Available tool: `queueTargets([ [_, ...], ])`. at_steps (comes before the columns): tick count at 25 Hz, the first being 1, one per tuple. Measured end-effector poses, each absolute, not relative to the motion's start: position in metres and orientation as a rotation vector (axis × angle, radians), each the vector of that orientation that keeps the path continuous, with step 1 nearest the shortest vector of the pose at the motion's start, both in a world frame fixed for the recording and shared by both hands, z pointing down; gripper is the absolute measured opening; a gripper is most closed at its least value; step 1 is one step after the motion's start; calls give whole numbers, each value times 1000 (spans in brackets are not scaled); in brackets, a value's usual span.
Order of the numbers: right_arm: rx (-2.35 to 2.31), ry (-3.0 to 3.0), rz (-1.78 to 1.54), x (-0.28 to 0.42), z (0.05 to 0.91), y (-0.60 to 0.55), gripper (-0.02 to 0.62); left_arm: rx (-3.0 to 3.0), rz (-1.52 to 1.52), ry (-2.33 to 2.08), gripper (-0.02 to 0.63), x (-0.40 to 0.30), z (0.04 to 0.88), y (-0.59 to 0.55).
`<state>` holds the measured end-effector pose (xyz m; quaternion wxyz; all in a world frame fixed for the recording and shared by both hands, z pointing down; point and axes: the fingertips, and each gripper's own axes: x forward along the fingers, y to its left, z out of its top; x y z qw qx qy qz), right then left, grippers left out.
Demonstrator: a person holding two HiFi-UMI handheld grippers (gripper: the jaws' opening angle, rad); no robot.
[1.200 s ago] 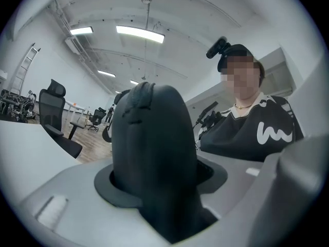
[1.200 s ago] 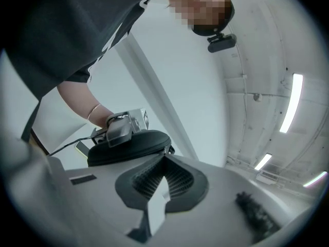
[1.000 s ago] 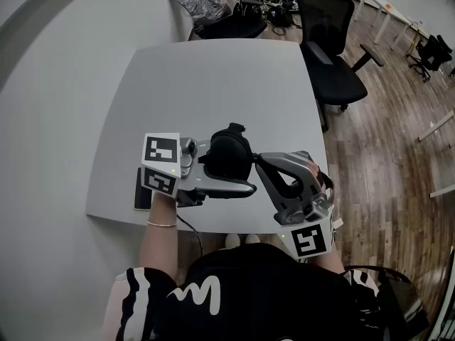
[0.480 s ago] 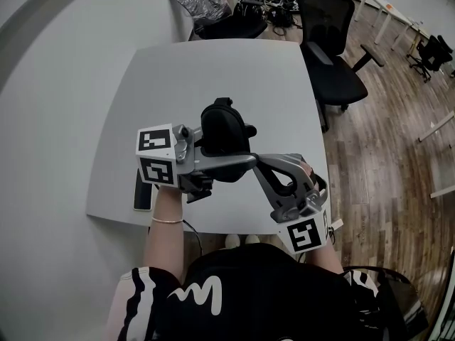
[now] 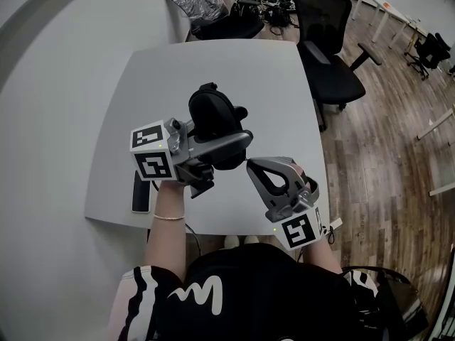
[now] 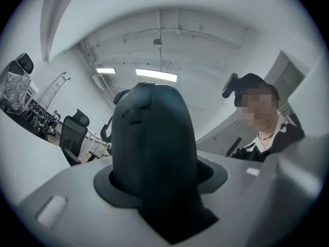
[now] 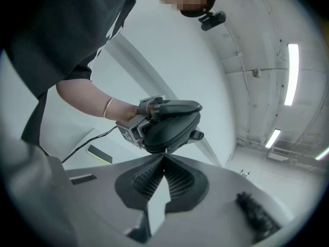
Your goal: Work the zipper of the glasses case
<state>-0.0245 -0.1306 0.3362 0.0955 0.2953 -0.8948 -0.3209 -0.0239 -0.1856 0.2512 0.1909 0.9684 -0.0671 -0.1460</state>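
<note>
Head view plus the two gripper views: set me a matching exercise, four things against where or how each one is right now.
1 glasses case
2 right tongs
3 phone
4 office chair

A standing past the table's right edge
B shut, empty
C lying flat near the table's left front edge
D clamped in the left tongs, lifted

Pairs: 1-D, 2-B, 3-C, 4-A

left gripper carried glasses case up-left, clear of right gripper
</note>
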Motion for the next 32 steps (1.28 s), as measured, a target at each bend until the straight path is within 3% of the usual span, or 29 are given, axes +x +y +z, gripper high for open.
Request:
queueTargets([
  [18,825,-2754,-859,-43,352,-125,8,2650,-577,-288,275,-36,245,-195],
  [26,1018,-2802,-803,-21,327,-138,8,2746,-345,-720,278,-64,269,-201],
  [32,1384,-2838,-576,0,291,-162,8,2714,-449,-1088,279,-89,287,-202],
])
